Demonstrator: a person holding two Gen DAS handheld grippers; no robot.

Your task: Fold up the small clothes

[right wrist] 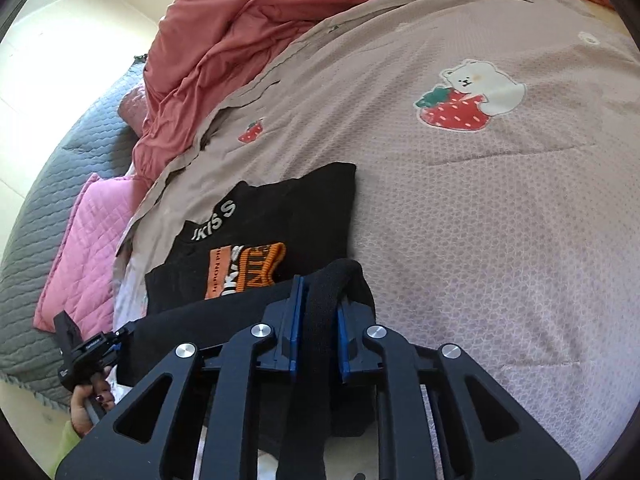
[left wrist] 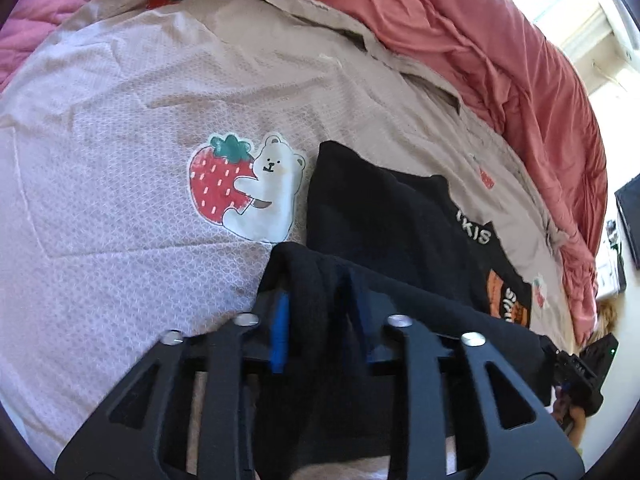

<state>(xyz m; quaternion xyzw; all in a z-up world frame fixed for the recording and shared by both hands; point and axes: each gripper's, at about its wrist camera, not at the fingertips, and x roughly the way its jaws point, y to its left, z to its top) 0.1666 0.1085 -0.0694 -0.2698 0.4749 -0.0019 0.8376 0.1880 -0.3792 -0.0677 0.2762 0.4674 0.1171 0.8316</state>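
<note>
A small black shirt [left wrist: 380, 208] [right wrist: 288, 208] with white letters at the collar and an orange print lies on the bed cover. Its lower edge is lifted and folded over towards the print, stretched between both grippers. In the left wrist view, my left gripper [left wrist: 316, 300] has its blue pads [left wrist: 280, 332] apart, and a fold of black cloth hangs loosely between them. In the right wrist view, my right gripper [right wrist: 320, 292] has a thick roll of the same black cloth filling the narrow gap between its pads [right wrist: 297, 320], touching both.
The beige-pink bed cover [left wrist: 120, 200] [right wrist: 480, 240] carries a strawberry-and-bear patch [left wrist: 244, 188] [right wrist: 468, 96]. A crumpled red duvet [left wrist: 480, 40] [right wrist: 224, 28] lies behind the shirt. A pink quilted pillow [right wrist: 80, 248] and grey quilt [right wrist: 48, 184] lie at the left. A hand [right wrist: 86, 400] grips the other handle.
</note>
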